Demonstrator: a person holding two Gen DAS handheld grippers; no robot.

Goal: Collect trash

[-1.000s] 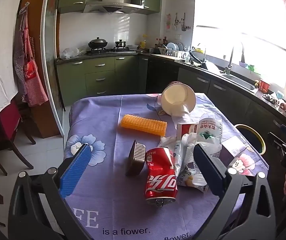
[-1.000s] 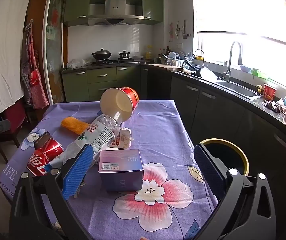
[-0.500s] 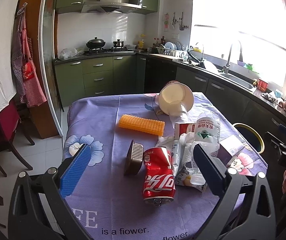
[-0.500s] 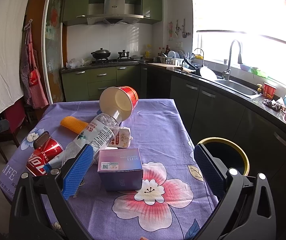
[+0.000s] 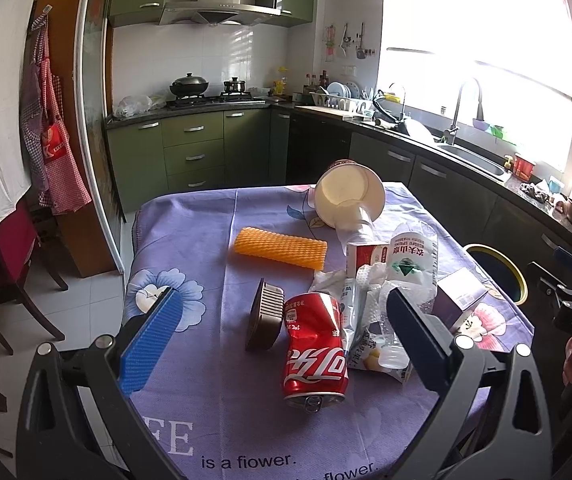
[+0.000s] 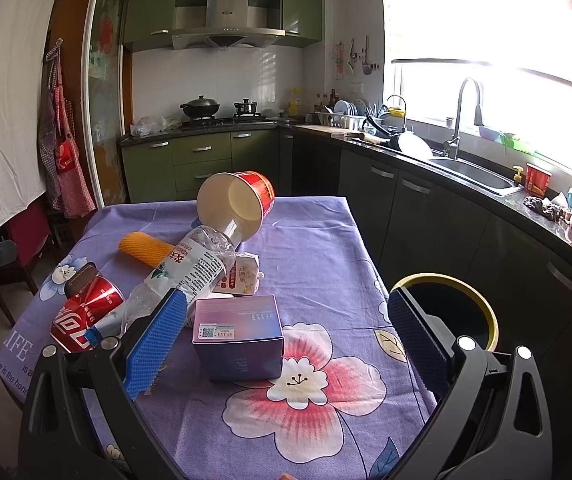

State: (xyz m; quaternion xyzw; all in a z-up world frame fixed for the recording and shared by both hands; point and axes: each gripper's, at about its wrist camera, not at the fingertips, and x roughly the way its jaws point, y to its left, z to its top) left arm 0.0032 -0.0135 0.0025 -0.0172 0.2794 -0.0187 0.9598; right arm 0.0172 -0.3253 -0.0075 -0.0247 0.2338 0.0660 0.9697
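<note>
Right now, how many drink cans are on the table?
1. A dented red aluminium cola can lies on its side near the table's front edge, beside the brown ribbed tray. Another could hide under the crumpled wrappers.

We are in a home kitchen: green cabinets (image 6: pixel 201 152) run along the far wall under a steel range hood (image 6: pixel 227 34), with a wok (image 6: pixel 199 106) and a pot (image 6: pixel 245 106) on the gas hob. On the right a sink (image 6: pixel 472 172) with a tall tap (image 6: pixel 464 116) sits below a bright window (image 6: pixel 486 60), a dish rack (image 6: pixel 346 119) beside it. An apron (image 6: pixel 63 152) hangs at the left, and near us stands a table with a purple flowered cloth (image 6: pixel 306 248)
</note>
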